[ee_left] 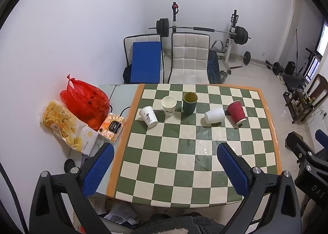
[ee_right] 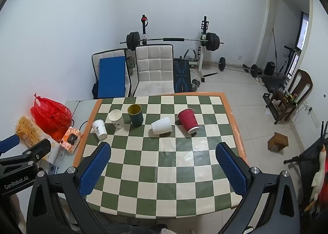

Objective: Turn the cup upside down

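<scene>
Several cups stand in a row at the far side of the checkered table [ee_left: 184,164] [ee_right: 164,172]. A dark green cup [ee_left: 190,103] [ee_right: 135,114] and a white paper cup [ee_left: 169,105] [ee_right: 116,118] stand upright, mouths up. A printed white cup [ee_left: 149,116] [ee_right: 99,129], a plain white cup [ee_left: 214,115] [ee_right: 162,125] and a red ribbed cup [ee_left: 236,112] [ee_right: 188,121] rest mouth down. My left gripper [ee_left: 165,169] and right gripper [ee_right: 164,167] are both open and empty, held above the table's near half, far from the cups.
Left of the table lie a red plastic bag [ee_left: 85,100] [ee_right: 51,119], a bag of chips [ee_left: 61,125] and an orange box [ee_left: 112,126] [ee_right: 71,138]. White chairs [ee_left: 189,57] [ee_right: 153,69] and a barbell rack stand behind. A wet patch [ee_left: 199,147] shines on the table.
</scene>
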{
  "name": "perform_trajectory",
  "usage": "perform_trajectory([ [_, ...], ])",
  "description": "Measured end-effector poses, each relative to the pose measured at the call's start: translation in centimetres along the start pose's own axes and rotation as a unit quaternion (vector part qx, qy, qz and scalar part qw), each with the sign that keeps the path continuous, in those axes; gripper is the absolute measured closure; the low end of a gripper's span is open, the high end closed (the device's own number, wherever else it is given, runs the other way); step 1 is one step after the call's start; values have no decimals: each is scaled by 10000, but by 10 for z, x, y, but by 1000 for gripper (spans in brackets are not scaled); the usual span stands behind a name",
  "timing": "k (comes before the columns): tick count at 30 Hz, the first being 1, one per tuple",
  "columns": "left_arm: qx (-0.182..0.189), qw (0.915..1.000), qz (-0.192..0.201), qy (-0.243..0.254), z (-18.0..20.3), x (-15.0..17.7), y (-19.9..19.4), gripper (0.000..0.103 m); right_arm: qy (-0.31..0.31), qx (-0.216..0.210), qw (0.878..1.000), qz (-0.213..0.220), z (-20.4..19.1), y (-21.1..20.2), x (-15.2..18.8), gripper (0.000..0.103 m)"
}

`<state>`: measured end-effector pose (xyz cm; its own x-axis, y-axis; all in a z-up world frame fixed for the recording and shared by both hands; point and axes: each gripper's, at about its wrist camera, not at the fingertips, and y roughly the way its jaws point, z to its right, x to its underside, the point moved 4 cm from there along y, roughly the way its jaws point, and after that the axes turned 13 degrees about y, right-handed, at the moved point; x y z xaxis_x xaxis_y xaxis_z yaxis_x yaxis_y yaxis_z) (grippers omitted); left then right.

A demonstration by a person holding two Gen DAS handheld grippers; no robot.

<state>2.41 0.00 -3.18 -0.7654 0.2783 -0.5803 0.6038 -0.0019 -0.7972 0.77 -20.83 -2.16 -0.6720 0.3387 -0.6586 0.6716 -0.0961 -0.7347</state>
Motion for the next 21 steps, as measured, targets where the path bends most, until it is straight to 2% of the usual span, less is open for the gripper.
perform_trajectory([
  [21,-29,10000,35,13,-2,-1,-5,0,-30,35,10000,15,-2,-3,2,0],
])
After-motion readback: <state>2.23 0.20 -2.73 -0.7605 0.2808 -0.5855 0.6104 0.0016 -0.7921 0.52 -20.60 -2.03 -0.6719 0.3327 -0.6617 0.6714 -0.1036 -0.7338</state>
